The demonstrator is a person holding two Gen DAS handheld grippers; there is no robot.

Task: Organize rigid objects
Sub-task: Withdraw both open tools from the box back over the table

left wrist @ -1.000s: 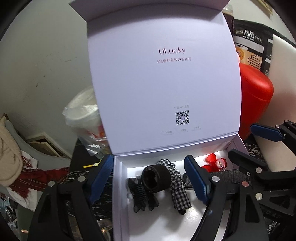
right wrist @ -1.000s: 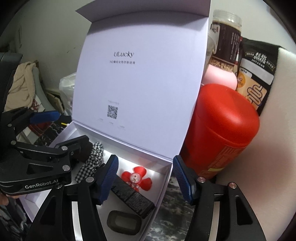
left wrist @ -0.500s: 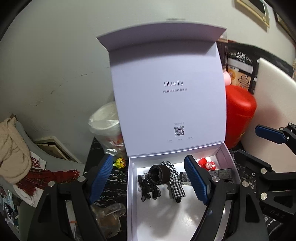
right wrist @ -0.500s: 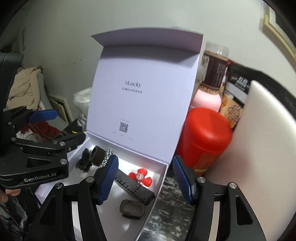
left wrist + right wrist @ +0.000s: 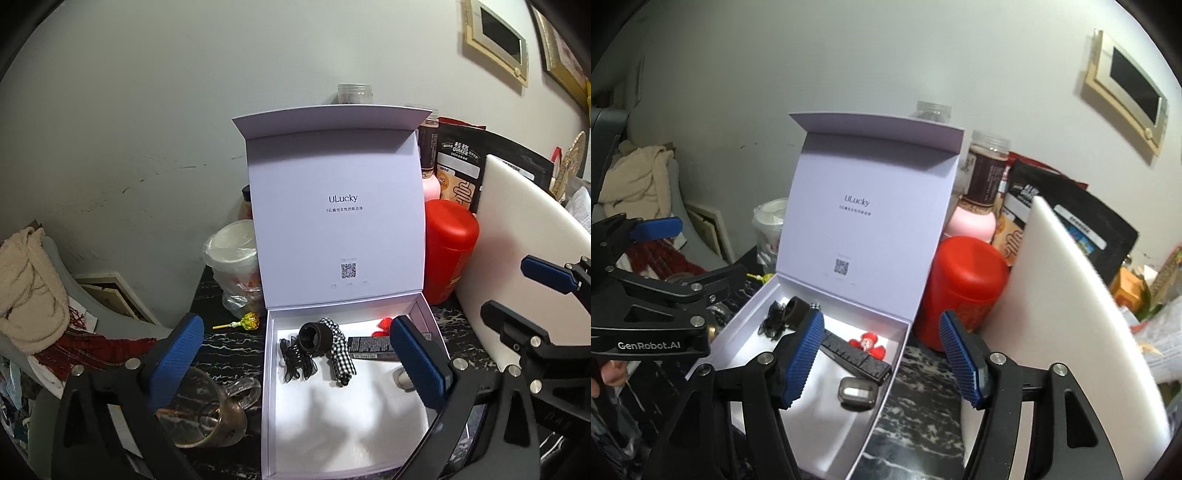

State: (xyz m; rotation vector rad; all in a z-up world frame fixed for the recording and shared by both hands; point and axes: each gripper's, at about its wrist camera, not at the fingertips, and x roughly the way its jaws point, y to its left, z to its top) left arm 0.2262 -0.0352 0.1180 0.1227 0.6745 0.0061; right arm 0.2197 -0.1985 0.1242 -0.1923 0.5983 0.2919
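White box [image 5: 347,424] lid up; black clip [image 5: 295,360] at 11 o'clock inside. Left tongs [image 5: 295,363] and right tongs [image 5: 882,354] both released, empty.

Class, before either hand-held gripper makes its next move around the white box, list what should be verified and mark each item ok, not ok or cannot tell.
1. Box lid stands fully open: ok.
2. Left hand-held gripper is open and holds nothing: ok.
3. Right hand-held gripper is open and holds nothing: ok.
4. Items sit inside the white box: black hair claw, checked scrunchie, black bar, red flower clip, small grey case: ok.
5. Front of the box floor is bare for placing: ok.
6. All loose items are boxed: not ok; a lollipop lies on the table outside.
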